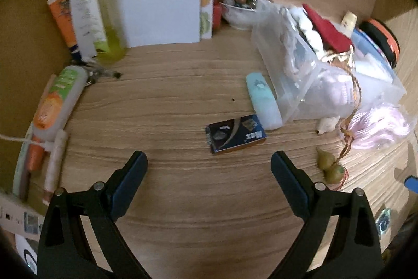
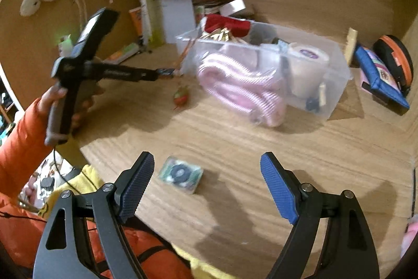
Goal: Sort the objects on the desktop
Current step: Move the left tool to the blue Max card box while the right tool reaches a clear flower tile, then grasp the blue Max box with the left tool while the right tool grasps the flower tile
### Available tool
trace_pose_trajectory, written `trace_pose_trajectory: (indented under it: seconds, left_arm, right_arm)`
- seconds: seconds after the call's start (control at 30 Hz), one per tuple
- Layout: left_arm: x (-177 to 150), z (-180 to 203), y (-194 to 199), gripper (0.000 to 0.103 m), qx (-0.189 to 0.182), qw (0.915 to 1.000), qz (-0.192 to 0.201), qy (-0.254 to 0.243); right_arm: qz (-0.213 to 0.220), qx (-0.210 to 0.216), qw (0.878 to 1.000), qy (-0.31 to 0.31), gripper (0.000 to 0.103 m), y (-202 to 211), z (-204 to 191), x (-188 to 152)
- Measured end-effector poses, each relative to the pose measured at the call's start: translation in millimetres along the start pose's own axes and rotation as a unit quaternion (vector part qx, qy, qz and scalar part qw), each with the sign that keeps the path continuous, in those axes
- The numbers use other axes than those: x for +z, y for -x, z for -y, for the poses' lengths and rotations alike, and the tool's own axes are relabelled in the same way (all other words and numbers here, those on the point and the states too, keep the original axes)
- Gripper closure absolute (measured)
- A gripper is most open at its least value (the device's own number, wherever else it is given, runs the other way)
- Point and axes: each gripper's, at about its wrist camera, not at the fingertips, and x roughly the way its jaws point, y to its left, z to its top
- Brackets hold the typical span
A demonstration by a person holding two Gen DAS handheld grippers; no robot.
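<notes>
The dark blue box (image 1: pixel 236 134) lies flat on my worktop (image 1: pixel 167 106), a little ahead of my left tongs (image 1: pixel 209 161) and to the right of their centre line, not yet touched. Its long axis runs across my view, tilted so the right end sits farther from me; the lettering on it reads upside down from here, so its top faces away. Just beyond its right end lies a pale turquoise case (image 1: pixel 263 103), long axis running away from me, right up against the clear plastic bin (image 1: pixel 287 64). The bin already holds a good deal: a red item, white and lilac bundles, and in the right wrist view a pink coil (image 2: pixel 243 85) spilling over its near side. So I judge the sorting is partly done, with the box, the case, a small shell (image 1: pixel 326 124) and the olive gourd charm (image 1: pixel 330 168) on its cord loose outside. Close before my right tongs (image 2: pixel 206 169) is a small clear packet (image 2: pixel 180 174) with a dark round thing inside, also lying loose. Both pairs of tongs are spread wide and hold nothing. Along the left edge tubes (image 1: pixel 58 101) and bottles (image 1: pixel 86 4) stand or lie against the wall.
</notes>
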Motion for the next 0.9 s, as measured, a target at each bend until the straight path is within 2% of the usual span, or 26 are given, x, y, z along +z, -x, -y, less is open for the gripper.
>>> trace_pose_trajectory:
  seconds: [0.1,0.17,0.33,0.53,0.63,0.67,0.9]
  left_arm:
    - [2,9,-3,0.006,0.007,0.9998,0.001,-0.021]
    - [5,12,-8,0.006,0.016,0.9995,-0.001,-0.029]
    - [10,12,-14,0.015,0.011,0.9995,-0.004,-0.031]
    - [14,7,-15,0.032,-0.004,0.9997,-0.001,-0.023]
    - [15,8,-13,0.043,-0.006,0.9997,0.002,-0.025]
    - [16,9,-13,0.050,-0.007,0.9996,0.004,-0.026]
    - [17,6,-13,0.051,-0.009,0.9997,0.005,-0.022]
  right_arm:
    - [-0.010,0.014,1.000,-0.006,0.023,-6,-2,-6]
    - [-0.018,0.019,1.000,-0.005,0.032,-10,-5,-8]
    - [-0.028,0.023,0.999,0.012,0.050,-19,-15,-11]
    - [-0.025,0.021,0.999,0.023,0.071,-21,-20,-12]
    - [-0.025,0.022,0.999,0.023,0.071,-21,-19,-11]
    - [-0.025,0.022,0.999,0.021,0.071,-21,-18,-11]
    - [-0.017,0.015,1.000,0.009,0.072,-20,-6,-1]
